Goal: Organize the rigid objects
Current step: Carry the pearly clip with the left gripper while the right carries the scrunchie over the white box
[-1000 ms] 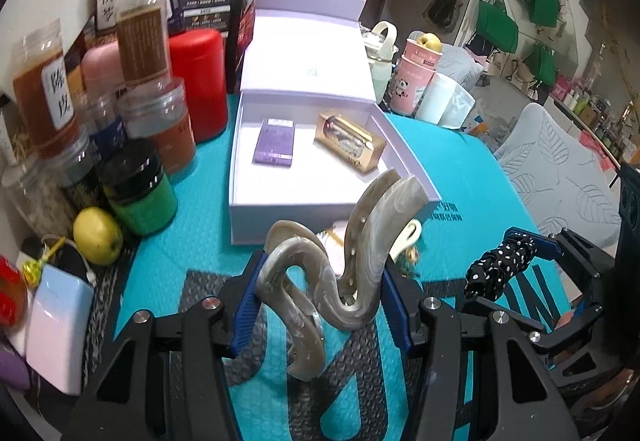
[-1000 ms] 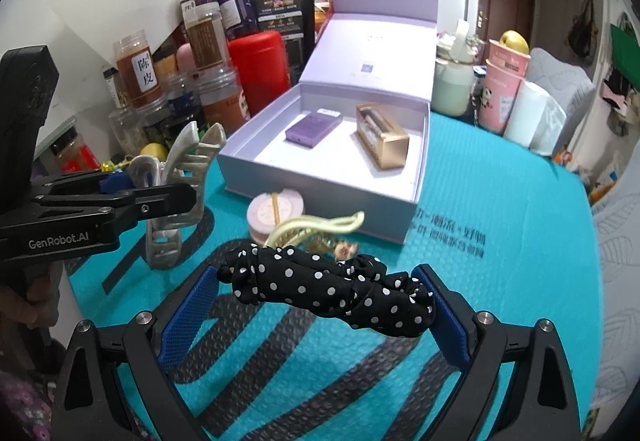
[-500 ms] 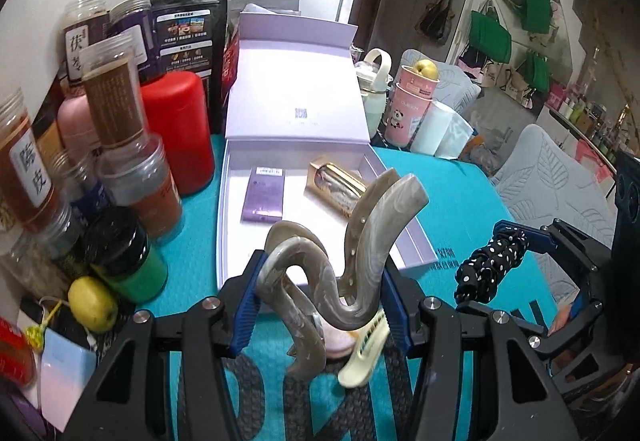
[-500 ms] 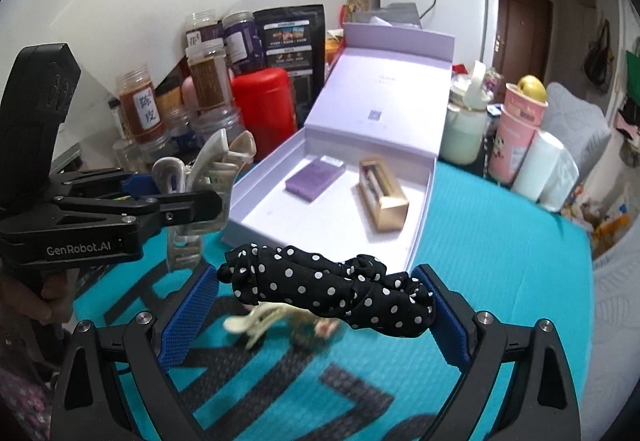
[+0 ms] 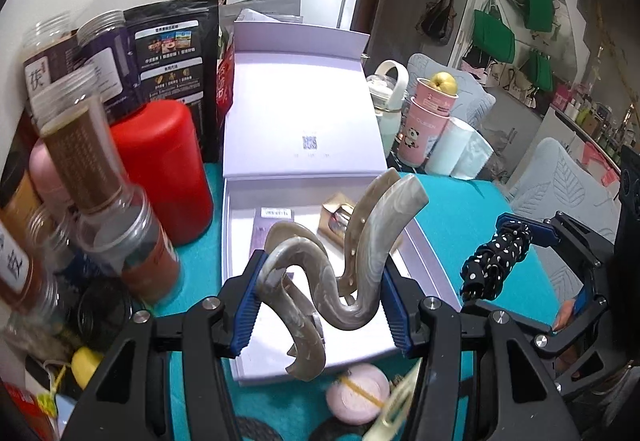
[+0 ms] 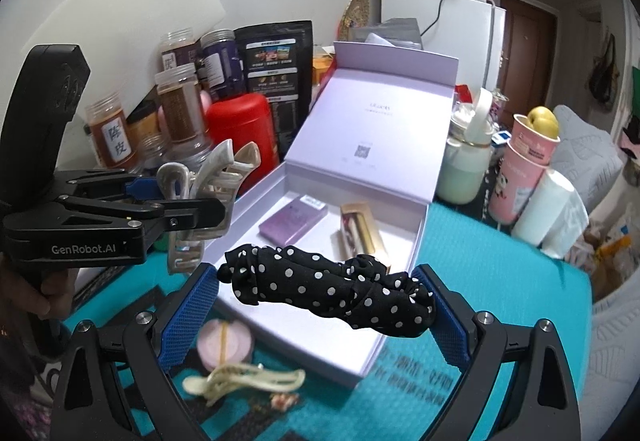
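My left gripper (image 5: 320, 297) is shut on a large marbled grey claw hair clip (image 5: 352, 253), held in the air over the front of the open lilac box (image 5: 240, 281). My right gripper (image 6: 316, 305) is shut on a black polka-dot scrunchie (image 6: 328, 289), stretched between its blue pads above the box's near corner. Inside the box lie a purple card case (image 6: 294, 219) and a gold lipstick box (image 6: 362, 229). The left gripper (image 6: 188, 201) with the claw clip (image 6: 216, 169) shows at the left of the right wrist view; the scrunchie (image 5: 496, 261) shows at the right of the left wrist view.
Jars (image 5: 84, 161), a red canister (image 5: 164, 169) and a black pouch (image 5: 172, 53) crowd the left and back. Pink cups (image 6: 524, 169) and a pale kettle (image 6: 464, 161) stand at the right. A pink round compact (image 6: 226, 341) and a cream hair clip (image 6: 240, 381) lie on the teal mat before the box.
Both grippers have travelled forward and a little up towards the box, each keeping its grip. The box now lies under them; the compact and cream clip have slid to the bottom of view.
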Tool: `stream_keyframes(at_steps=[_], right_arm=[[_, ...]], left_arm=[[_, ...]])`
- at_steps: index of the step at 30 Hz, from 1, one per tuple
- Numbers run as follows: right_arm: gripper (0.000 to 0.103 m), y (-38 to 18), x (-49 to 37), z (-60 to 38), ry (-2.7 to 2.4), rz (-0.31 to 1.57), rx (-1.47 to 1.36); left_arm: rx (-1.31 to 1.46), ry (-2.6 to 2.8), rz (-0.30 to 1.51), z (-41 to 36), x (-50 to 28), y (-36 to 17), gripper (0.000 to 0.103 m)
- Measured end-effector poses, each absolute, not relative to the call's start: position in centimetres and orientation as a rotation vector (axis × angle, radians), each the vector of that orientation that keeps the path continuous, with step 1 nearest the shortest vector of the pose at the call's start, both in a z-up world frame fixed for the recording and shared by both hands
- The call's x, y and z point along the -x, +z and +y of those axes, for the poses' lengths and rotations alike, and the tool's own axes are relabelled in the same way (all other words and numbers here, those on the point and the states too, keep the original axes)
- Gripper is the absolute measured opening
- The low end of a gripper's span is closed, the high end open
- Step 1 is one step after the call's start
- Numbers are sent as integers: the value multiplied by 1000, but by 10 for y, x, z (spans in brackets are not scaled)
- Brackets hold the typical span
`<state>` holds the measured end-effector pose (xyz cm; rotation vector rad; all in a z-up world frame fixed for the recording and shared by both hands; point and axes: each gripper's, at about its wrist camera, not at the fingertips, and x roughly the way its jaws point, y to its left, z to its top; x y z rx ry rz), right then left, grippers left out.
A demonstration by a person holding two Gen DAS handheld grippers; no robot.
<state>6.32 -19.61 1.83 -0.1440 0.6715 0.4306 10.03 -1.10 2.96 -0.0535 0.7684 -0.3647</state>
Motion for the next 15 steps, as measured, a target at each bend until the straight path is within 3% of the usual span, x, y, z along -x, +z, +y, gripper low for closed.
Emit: stream_keyframes(at_steps=[15], right_arm=[[98, 2, -117, -192, 449, 704, 154]], left_arm=[[38, -380, 835, -17, -156, 9, 53]])
